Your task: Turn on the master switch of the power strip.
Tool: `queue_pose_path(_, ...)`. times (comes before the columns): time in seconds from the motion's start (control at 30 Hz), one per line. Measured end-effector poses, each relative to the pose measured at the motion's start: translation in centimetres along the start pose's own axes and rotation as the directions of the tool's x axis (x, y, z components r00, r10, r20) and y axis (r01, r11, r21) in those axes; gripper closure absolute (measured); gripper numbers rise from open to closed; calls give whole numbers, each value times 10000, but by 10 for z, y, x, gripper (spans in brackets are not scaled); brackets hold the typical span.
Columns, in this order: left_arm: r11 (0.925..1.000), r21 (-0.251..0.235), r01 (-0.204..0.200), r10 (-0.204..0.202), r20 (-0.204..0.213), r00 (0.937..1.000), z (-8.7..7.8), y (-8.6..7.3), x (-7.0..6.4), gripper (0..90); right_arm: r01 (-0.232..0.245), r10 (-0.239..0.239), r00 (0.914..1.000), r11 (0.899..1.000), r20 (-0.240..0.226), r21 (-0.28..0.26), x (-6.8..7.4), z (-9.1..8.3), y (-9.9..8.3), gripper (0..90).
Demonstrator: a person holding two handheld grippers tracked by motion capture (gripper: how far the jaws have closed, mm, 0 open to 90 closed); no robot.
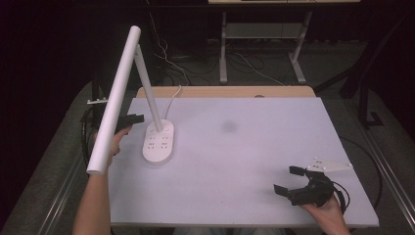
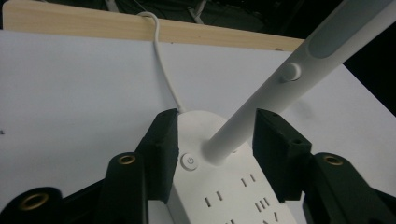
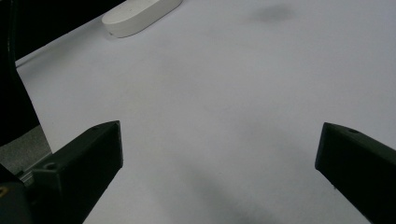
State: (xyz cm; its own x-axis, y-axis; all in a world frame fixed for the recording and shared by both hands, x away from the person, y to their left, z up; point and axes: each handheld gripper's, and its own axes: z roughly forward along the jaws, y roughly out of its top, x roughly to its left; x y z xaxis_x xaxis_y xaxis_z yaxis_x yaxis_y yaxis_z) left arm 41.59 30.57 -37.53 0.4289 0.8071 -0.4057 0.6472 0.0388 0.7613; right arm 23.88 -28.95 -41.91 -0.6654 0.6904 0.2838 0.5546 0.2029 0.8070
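Note:
A white desk lamp stands at the table's left. Its oval base [image 1: 158, 142] carries several sockets and a round power button [image 2: 188, 162]. A slanted stem [image 1: 148, 83] rises from the base to a long white head bar [image 1: 115, 98]. My left gripper [image 1: 133, 118] hovers just left of the stem, partly hidden behind the head bar. In the left gripper view it [image 2: 217, 135] is open, its jaws framing the stem [image 2: 261, 107] and the base's cable end. My right gripper [image 1: 288, 180] is open and holds nothing, low over the table at the front right [image 3: 219, 149].
The lamp's white cable [image 2: 159, 60] runs off the back over the wooden table edge [image 1: 225, 91]. A white sheet [image 1: 244, 147] covers the tabletop, with a faint dark smudge [image 1: 228, 127] near the middle. The lamp base [image 3: 140, 16] lies far from the right gripper.

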Motion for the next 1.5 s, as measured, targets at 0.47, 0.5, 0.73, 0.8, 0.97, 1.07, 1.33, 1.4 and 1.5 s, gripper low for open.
queue_pose_path(0.47,9987,453,213,-212,-37,9998,17,-11,6,806,107,-107,9999,9999,-40,69,0,0,-1,2)
queue_pose_path(0.5,9986,499,181,-176,-107,9998,18,-11,6,838,103,-102,9999,9999,-48,70,0,0,-1,3)
queue_pose_path(0.73,9967,801,-103,135,-391,9991,28,-13,2,900,113,-112,9999,9999,-68,102,0,0,0,2)
queue_pose_path(0.8,9958,886,-224,259,-388,9989,31,-14,2,900,120,-119,9999,9999,-74,100,0,0,-1,3)
queue_pose_path(0.97,9946,981,-328,381,-526,9979,37,-14,0,900,162,-161,9998,9998,-85,106,0,0,-1,2)
queue_pose_path(1.07,9937,1055,-375,443,-626,9971,40,-15,0,900,175,-174,9998,9998,-93,123,0,0,-1,2)
queue_pose_path(1.33,9908,1282,-431,564,-1016,9932,45,-17,-2,900,185,-183,9998,9997,-124,163,0,0,-1,2)
queue_pose_path(1.4,9894,1357,-525,673,-1071,9920,47,-17,-3,900,153,-150,9998,9997,-137,179,0,0,-1,3)
queue_pose_path(1.5,9876,1445,-614,785,-1156,9902,50,-18,-4,900,162,-159,9998,9997,-141,203,0,0,-1,3)
